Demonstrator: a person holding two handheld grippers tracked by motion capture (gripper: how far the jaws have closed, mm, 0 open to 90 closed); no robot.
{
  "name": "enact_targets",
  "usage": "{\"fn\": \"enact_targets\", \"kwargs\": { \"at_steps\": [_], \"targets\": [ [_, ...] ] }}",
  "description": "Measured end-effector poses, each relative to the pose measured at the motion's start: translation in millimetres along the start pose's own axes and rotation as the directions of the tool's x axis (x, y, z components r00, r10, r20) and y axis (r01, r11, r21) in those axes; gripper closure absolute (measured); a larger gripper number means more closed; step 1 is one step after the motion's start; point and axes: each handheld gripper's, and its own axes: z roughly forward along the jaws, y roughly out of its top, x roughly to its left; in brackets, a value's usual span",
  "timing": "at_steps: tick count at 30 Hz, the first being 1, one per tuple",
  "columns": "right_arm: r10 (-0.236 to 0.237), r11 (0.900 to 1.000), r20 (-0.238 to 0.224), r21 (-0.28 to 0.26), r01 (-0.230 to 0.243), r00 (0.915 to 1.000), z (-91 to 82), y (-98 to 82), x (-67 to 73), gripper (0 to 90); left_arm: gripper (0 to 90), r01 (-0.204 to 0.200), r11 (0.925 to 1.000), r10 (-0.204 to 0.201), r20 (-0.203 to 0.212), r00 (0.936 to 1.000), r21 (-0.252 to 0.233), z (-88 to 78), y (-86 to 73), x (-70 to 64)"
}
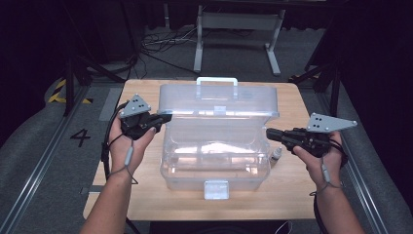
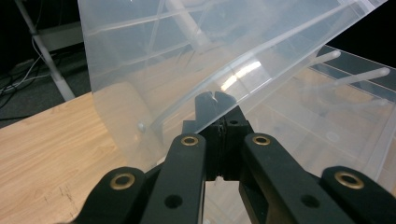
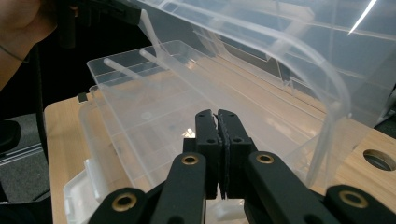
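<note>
We saw the clear plastic toolbox point(image 1: 214, 165) sitting mid-table point(image 1: 292, 200), base toward the person, latch tab at the front. Its lid point(image 1: 219, 100) stood open, tilted back, white handle on top.

We judged the box light, thin-walled and fairly stiff, though the lid would likely flex under a push. Smooth and slippery, so pads might skid. It looked empty, so easy to shove off place. Best holds, in our view: lid's side edges or front rim for closing, handle for lifting.

Left gripper point(image 1: 163, 118) had its jaws together, tips at the lid's left edge; in the left gripper view the tips point(image 2: 215, 100) looked to touch the lid rim, pinching nothing. Right gripper point(image 1: 271, 132) also had jaws pressed together, nothing between, just beside the box's right side below the lid corner. Both hands held level, pointing inward at the box. A small bottle point(image 1: 276, 155) stood by the box's right wall.
</note>
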Motion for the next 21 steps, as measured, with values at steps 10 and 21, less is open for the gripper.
{"fn": "enact_targets", "kwargs": {
  "at_steps": [10, 21],
  "targets": [
    [0.014, 1.000, 0.055, -0.023, -0.013, 0.9984, -7.6, -2.2, -3.8, 82.9, 88.7, -0.010, 0.9999, 0.010, -0.026, 0.9996, 0.010, 4.5, 10.0, 3.5],
    [0.000, 0.998, 0.239, -0.067, 0.016, 0.9709, -8.8, 1.8, -14.4, 63.8, 88.3, -0.006, 0.9999, 0.007, -0.037, 0.9993, 0.016, 8.6, 16.7, 7.2]
  ]
}}
